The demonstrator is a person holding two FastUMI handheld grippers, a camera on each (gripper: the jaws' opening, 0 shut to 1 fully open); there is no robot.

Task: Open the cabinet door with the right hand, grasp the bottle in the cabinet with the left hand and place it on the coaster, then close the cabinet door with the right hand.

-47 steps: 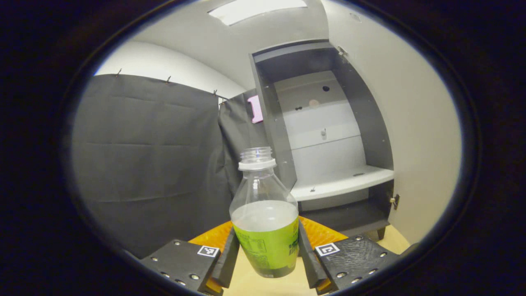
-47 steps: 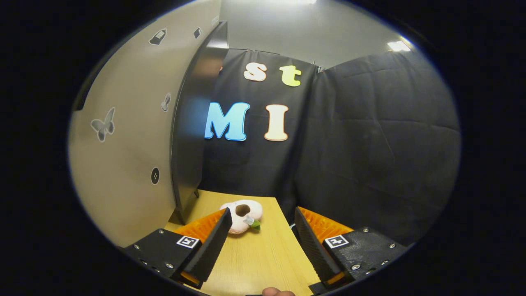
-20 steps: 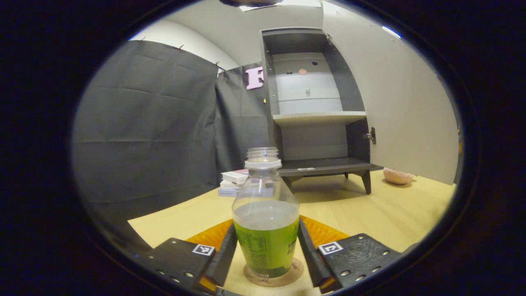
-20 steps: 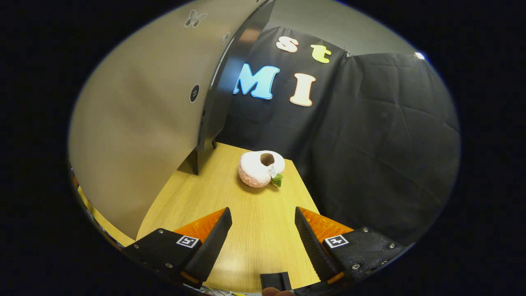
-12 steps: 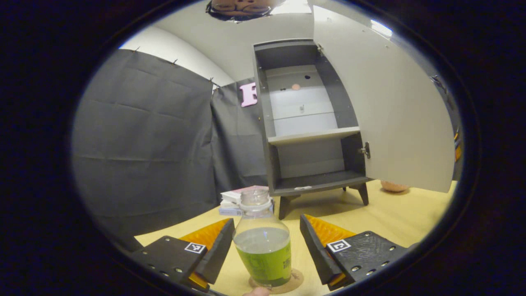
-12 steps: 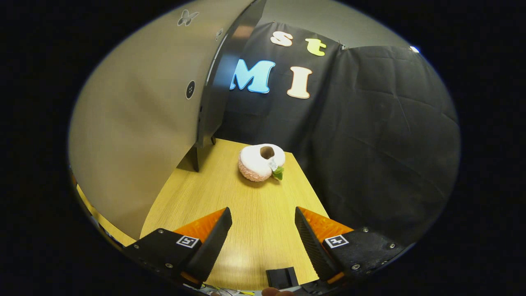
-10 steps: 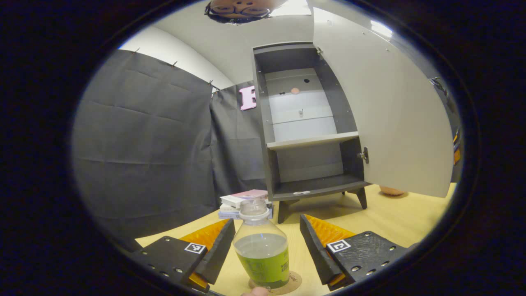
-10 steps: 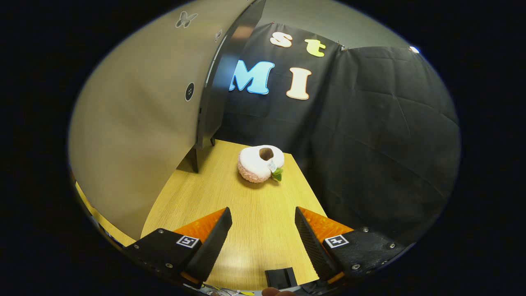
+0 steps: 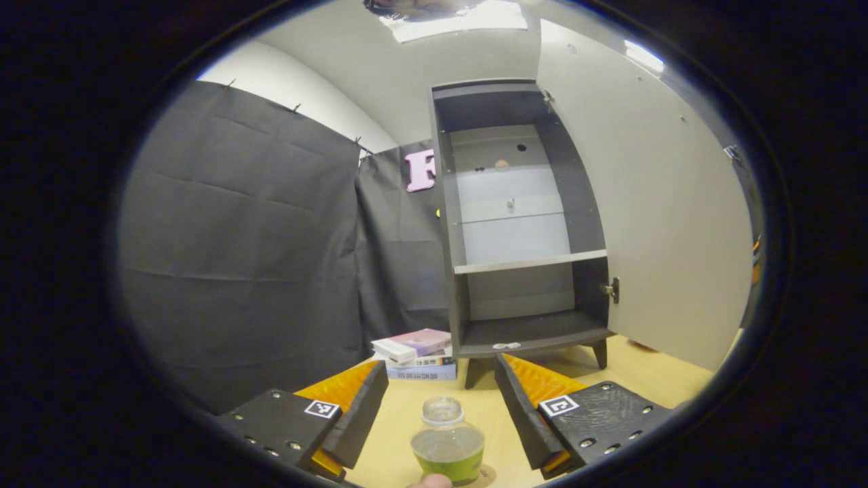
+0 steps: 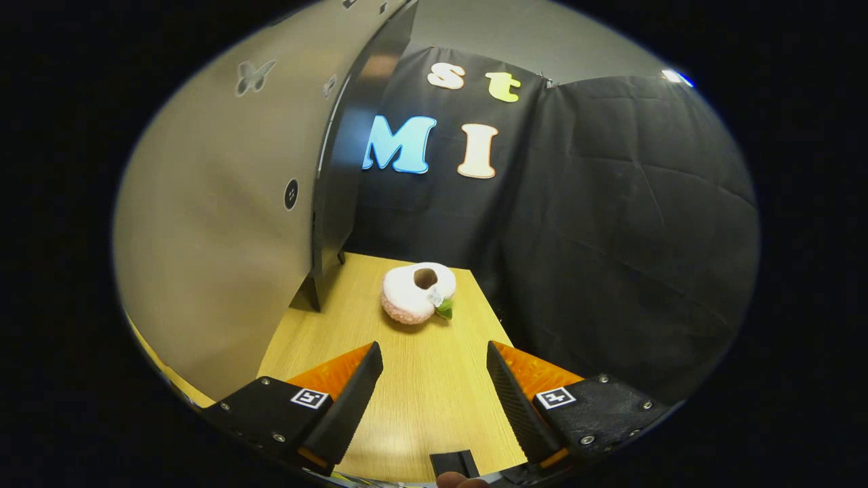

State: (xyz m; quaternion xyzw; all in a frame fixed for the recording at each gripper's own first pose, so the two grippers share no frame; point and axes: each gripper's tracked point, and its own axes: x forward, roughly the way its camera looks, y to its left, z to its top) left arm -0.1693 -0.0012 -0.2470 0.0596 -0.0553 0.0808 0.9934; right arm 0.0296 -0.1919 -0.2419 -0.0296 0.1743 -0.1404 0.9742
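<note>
Left gripper [image 9: 441, 396] apart, above bottle [image 9: 447, 453] standing on coaster [image 9: 487, 476].

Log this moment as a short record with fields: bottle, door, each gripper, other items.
bottle: upright on the coaster, released
door: open
cabinet: shelves bare
left gripper: open, above the bottle
right gripper: open, holding nothing, over the table
other items: stack of books beside the cabinet; plush toy on the table

Small stack of pink-and-white books [image 9: 415, 352] on light wooden table [image 10: 420, 393]; fluffy pink-white doughnut-shaped plush toy [image 10: 415, 291] with green leaf.
</note>
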